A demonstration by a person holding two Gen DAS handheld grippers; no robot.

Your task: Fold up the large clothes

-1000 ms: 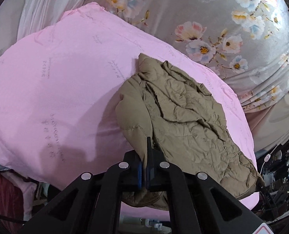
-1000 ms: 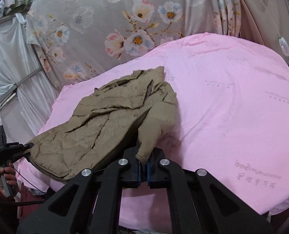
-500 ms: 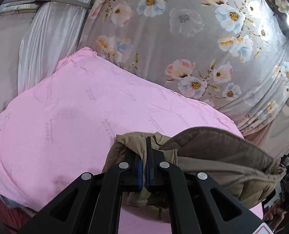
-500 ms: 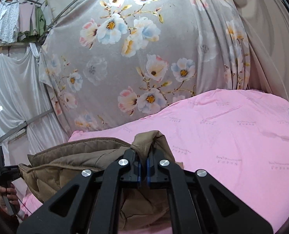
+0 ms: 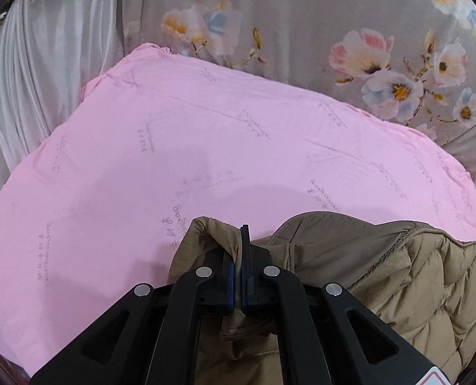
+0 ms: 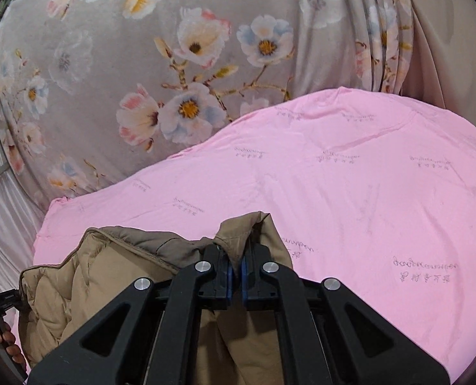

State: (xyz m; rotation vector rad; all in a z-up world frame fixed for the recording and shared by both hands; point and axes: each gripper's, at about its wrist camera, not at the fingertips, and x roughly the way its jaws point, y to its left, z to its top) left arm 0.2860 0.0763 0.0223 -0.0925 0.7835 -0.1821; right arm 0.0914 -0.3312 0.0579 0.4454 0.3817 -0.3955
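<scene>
A khaki quilted jacket [image 5: 398, 276] hangs lifted between both grippers above a pink bed sheet [image 5: 206, 147]. My left gripper [image 5: 238, 256] is shut on a fold of the jacket's edge; the jacket spreads to the lower right of that view. My right gripper [image 6: 236, 256] is shut on another fold of the jacket [image 6: 93, 272], which spreads to the lower left. The quilted lining faces up. The rest of the jacket is hidden below the grippers.
The pink sheet [image 6: 366, 192] covers the bed. A grey floral curtain [image 6: 174, 64] hangs behind it, also in the left wrist view [image 5: 334, 16]. White drapes [image 5: 52, 64] hang at the left. The hand on the other gripper [image 6: 0, 330] shows at the lower left.
Both grippers have lifted the jacket off the sheet, where it lay crumpled a second ago. The views now tilt down towards the sheet more than half a second ago.
</scene>
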